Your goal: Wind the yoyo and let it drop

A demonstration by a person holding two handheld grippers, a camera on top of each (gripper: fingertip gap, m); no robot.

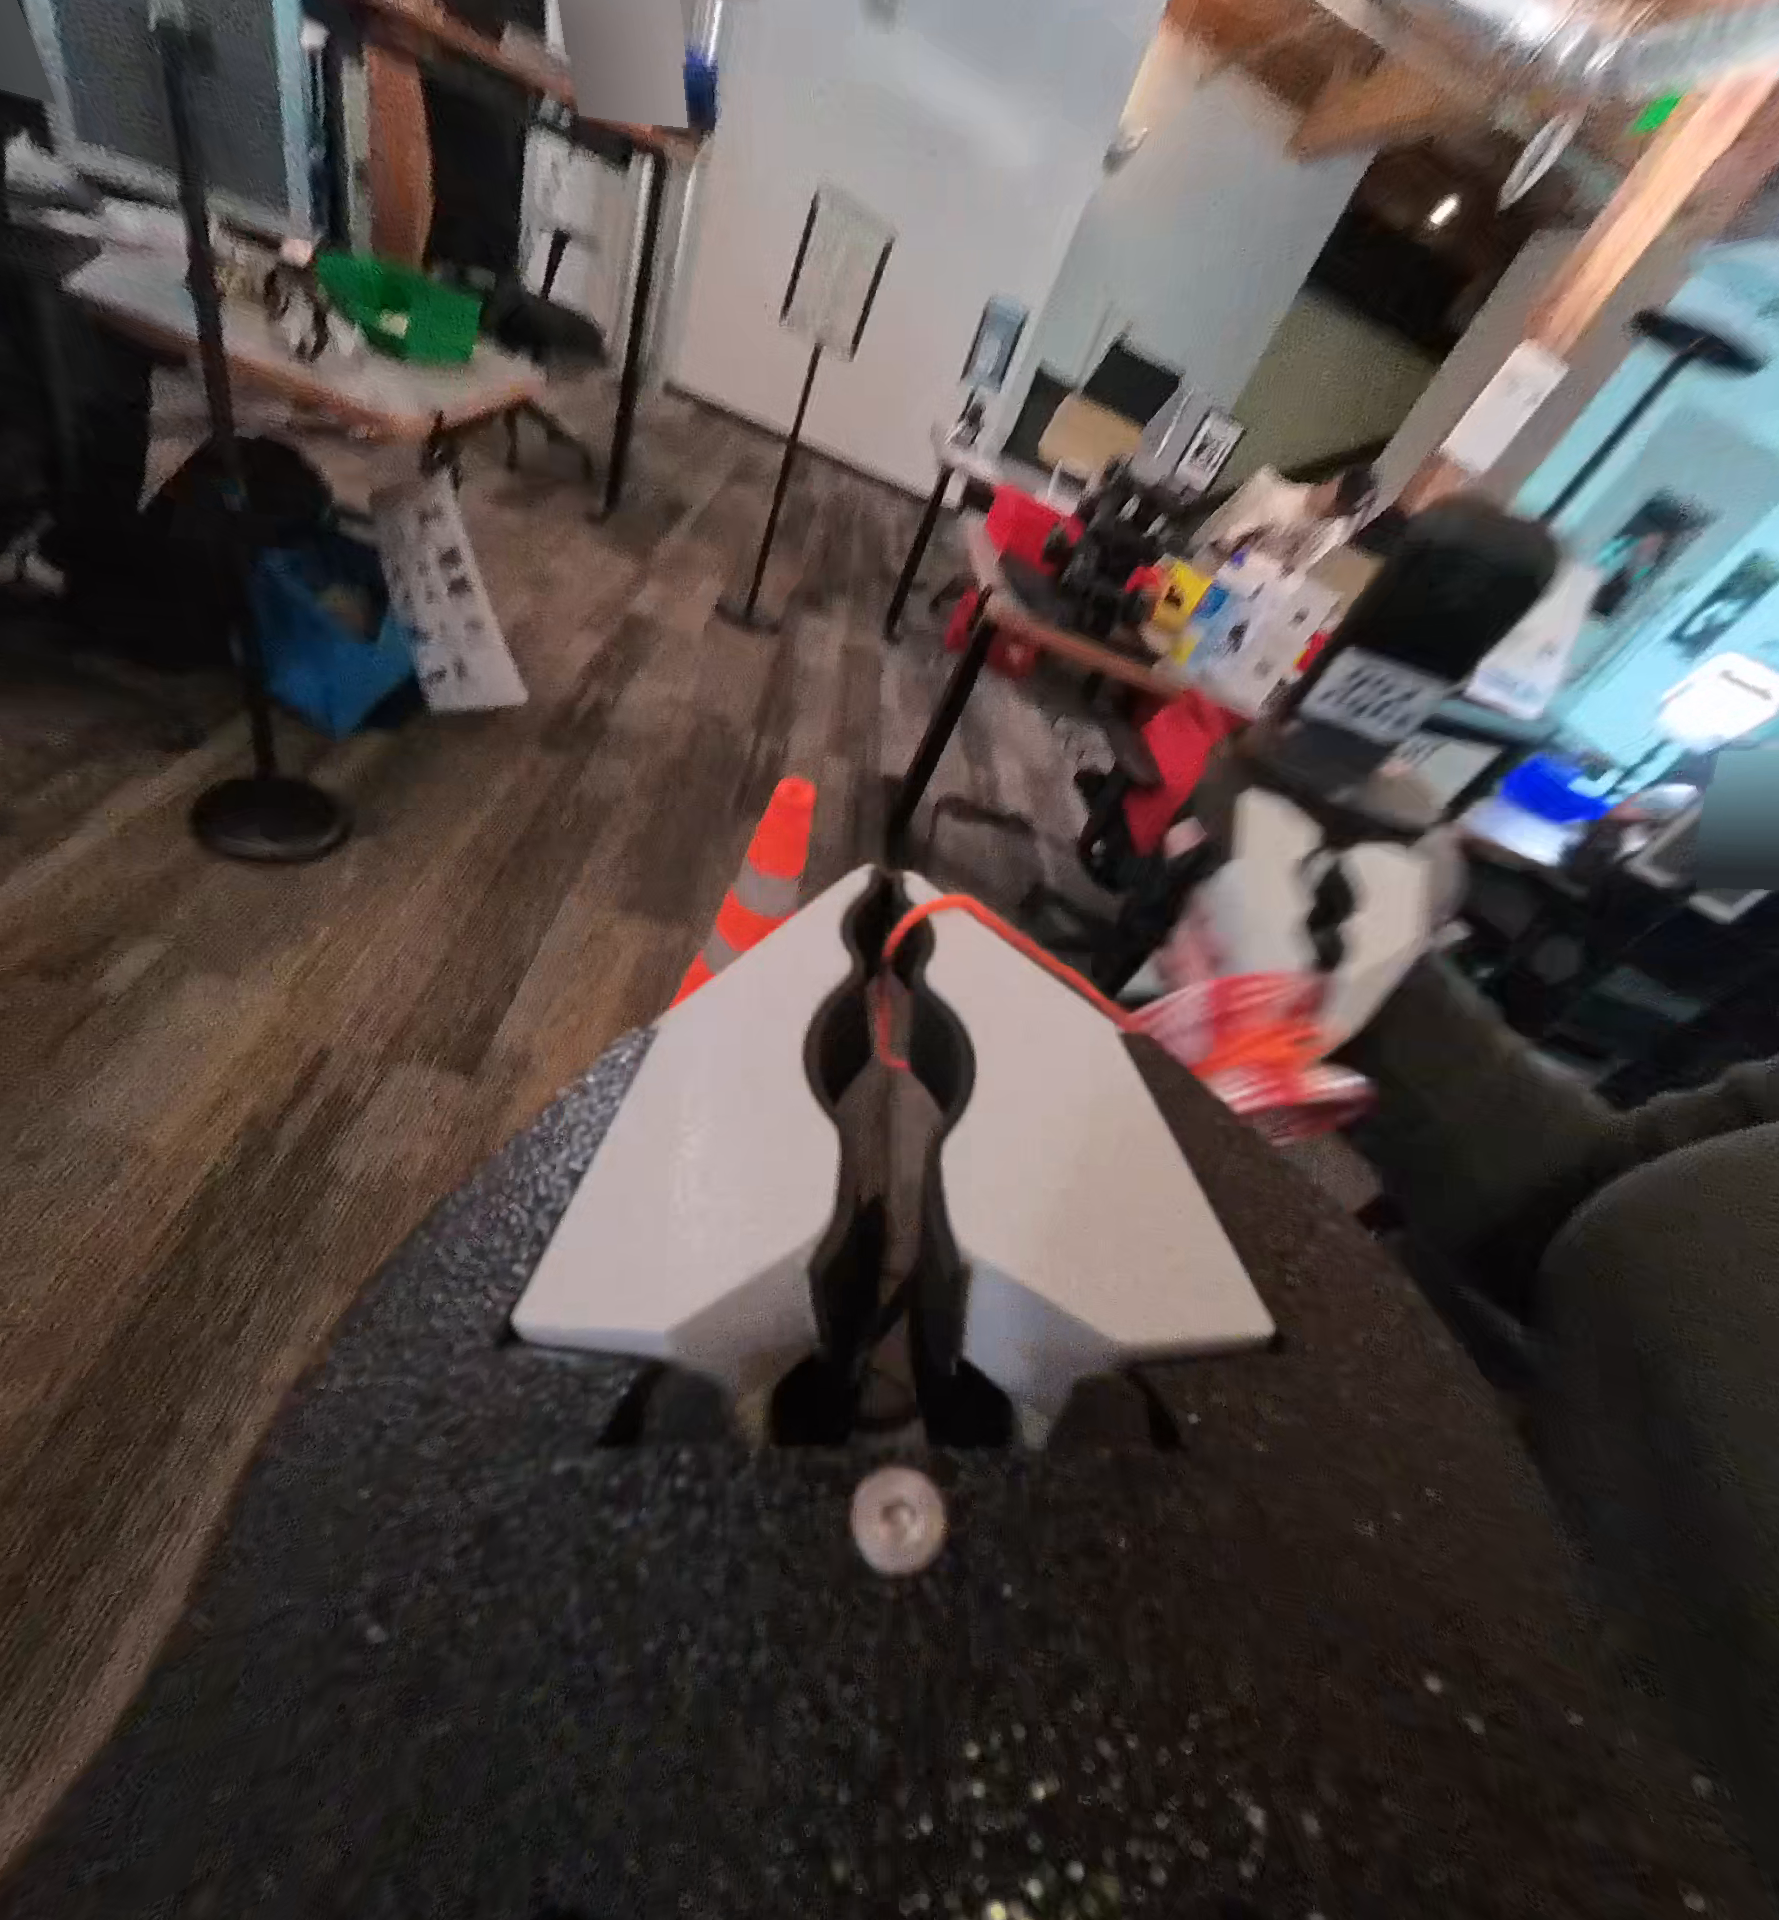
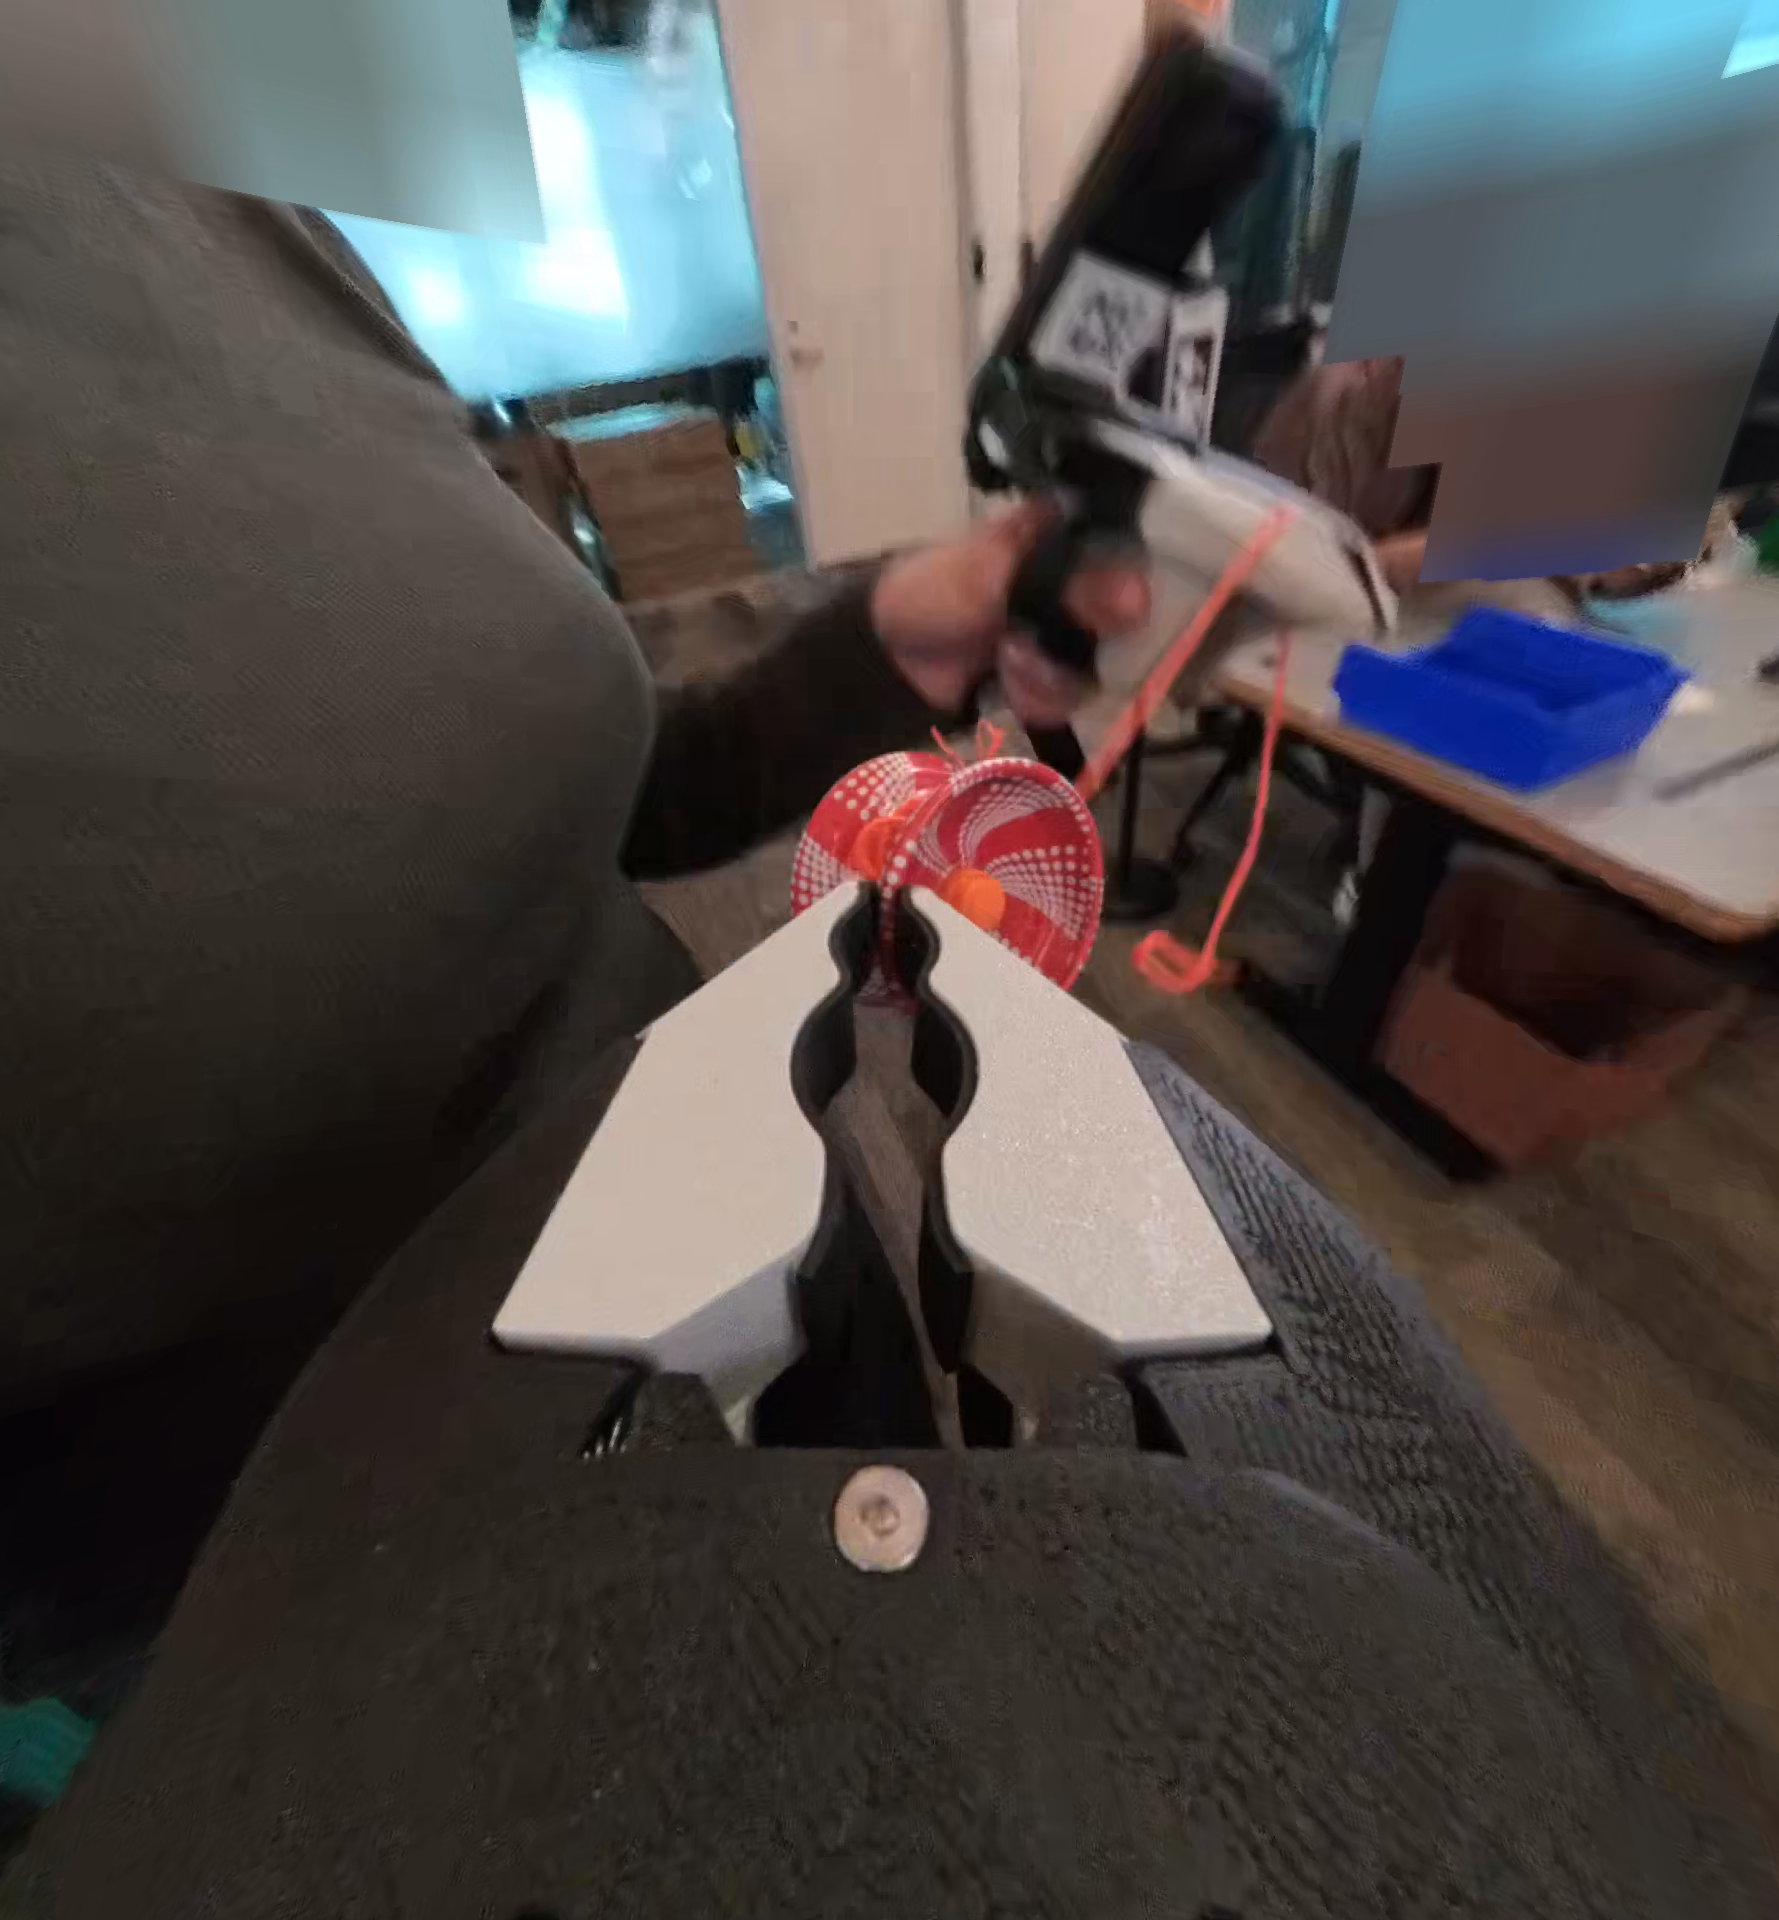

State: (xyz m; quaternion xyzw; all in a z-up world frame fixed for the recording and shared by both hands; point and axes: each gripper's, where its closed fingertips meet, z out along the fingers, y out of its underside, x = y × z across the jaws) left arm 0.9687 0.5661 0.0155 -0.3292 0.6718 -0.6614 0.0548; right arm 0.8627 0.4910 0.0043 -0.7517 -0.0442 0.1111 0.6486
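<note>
Right wrist view: gripper [image 2: 890, 906] on yoyo [image 2: 1010, 852] (string [image 2: 1171, 665] taut)

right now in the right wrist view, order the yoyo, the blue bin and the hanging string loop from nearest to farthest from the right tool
1. yoyo: gripped at the tips of the right tool, dead ahead.
2. string loop: hangs just right of the yoyo, a bit beyond it.
3. blue bin: on the table, far right and farthest.

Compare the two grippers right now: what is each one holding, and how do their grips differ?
The left gripper pinches only the thin orange string; the right gripper clamps the rim of the red-and-white yoyo. The left's fingers meet almost fully; the right's stay slightly parted by the rim. Both are shut, joined by that string.
</note>
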